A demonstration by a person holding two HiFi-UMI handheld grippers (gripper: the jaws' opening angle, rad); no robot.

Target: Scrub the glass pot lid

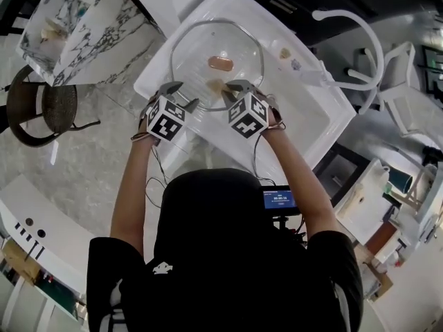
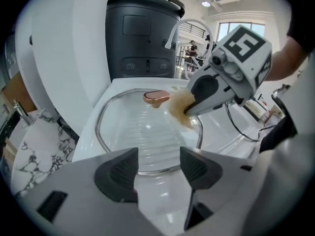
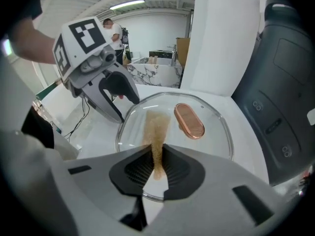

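Observation:
A round glass pot lid (image 1: 201, 54) (image 2: 147, 132) (image 3: 211, 117) with a metal rim and a copper-coloured handle (image 1: 221, 63) (image 2: 156, 97) (image 3: 189, 120) lies flat in a white sink basin (image 1: 304, 126). My right gripper (image 1: 232, 88) (image 3: 156, 168) is shut on a thin tan scrubbing cloth (image 1: 217, 86) (image 2: 180, 107) (image 3: 156, 136), which rests on the lid's near part. My left gripper (image 1: 178, 92) (image 2: 158, 173) hovers open at the lid's near-left rim, nothing between its jaws.
A white curved faucet (image 1: 360, 40) stands at the basin's right. A dark bin-like appliance (image 2: 140, 33) (image 3: 283, 82) stands behind the sink. A marble-topped counter (image 1: 76, 26) and a dark chair (image 1: 48, 109) are to the left.

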